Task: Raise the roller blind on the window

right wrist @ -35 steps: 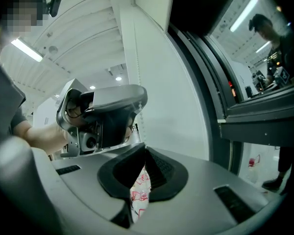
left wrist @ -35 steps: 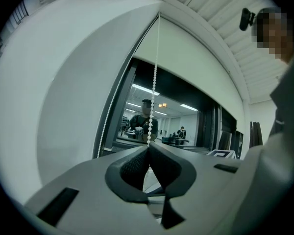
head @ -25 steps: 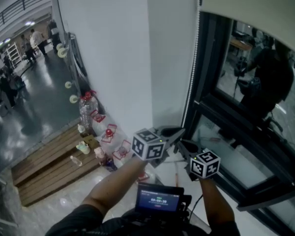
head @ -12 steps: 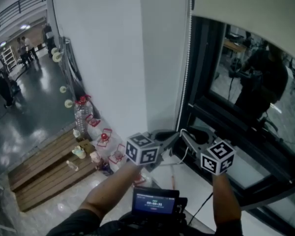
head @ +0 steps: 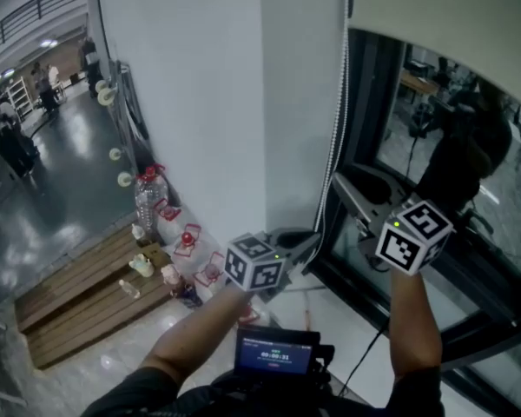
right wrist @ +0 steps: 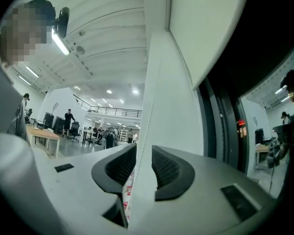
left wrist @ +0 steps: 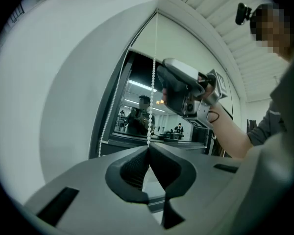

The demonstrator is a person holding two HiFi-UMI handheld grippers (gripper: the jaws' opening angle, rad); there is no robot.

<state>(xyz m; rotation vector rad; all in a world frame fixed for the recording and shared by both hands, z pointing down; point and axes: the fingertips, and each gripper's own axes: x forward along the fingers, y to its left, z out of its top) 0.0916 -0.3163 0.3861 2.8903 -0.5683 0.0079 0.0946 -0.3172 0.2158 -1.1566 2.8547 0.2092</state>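
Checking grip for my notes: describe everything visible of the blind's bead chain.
The bead chain is a string of small white beads, plastic by the look, hanging in two near-vertical strands beside the dark window frame. One strand runs straight down into the left gripper, whose jaws are shut on it; the other hangs nearer the frame.
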